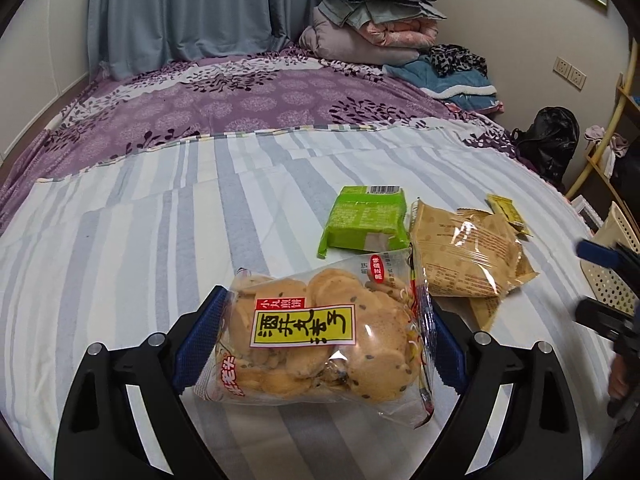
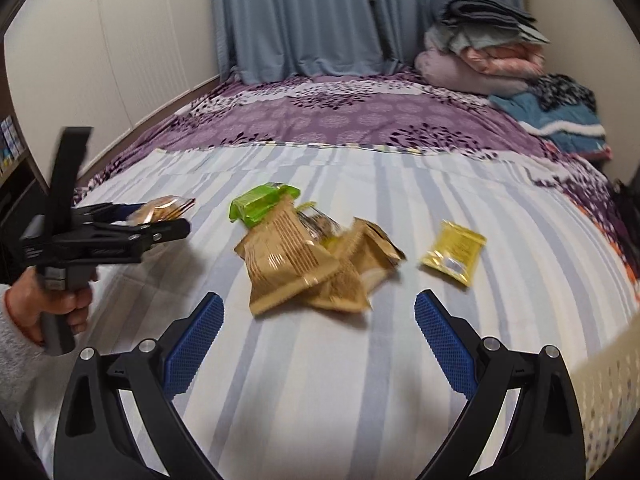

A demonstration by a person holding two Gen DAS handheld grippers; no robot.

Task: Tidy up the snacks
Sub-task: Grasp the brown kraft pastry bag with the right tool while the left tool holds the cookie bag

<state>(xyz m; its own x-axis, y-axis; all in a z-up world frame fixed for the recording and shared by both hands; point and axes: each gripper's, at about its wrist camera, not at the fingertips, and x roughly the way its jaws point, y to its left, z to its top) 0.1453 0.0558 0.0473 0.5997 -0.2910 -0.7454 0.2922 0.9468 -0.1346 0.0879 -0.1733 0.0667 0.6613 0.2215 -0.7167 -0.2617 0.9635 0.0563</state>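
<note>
My left gripper is shut on a clear bag of round sesame crackers with a yellow label, held above the striped bed sheet. It shows from the side in the right wrist view. On the sheet lie a green packet, several tan packets and a small yellow packet. My right gripper is open and empty, just short of the tan packets.
A cream perforated basket stands at the bed's right edge. Folded quilts and clothes are piled at the far end of the bed. A black bag sits on the floor beside a shelf.
</note>
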